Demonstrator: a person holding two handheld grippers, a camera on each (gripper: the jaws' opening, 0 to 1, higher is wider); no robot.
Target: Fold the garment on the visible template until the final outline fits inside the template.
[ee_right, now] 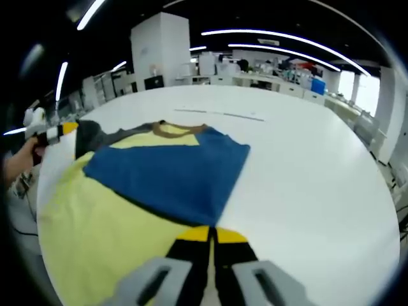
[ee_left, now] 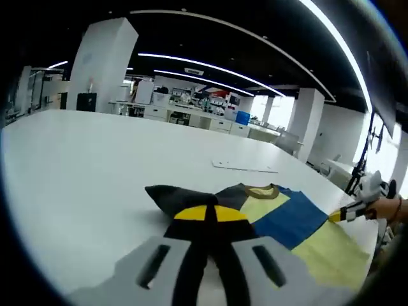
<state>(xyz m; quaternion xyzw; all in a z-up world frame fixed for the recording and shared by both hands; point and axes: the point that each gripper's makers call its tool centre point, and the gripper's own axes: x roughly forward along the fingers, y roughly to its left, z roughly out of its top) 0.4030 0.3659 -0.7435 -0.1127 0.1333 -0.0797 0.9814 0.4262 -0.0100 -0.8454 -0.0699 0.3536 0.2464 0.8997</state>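
White table (ee_right: 306,172) holds the garment (ee_right: 166,172); both grippers' fingers pinch its edges, left (ee_left: 205,220) and right (ee_right: 211,239).

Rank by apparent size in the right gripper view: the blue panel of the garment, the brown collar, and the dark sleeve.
1. blue panel, clearly largest.
2. dark sleeve.
3. brown collar, smallest.
Sleeve and collar lie farther from the camera, so their true sizes stay unsure.

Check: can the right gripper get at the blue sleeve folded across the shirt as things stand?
Probably yes. The right gripper sits at the shirt's edge, with the blue sleeve lying flat directly ahead of its jaws. Nothing lies between them; the left gripper is off at the far corner.
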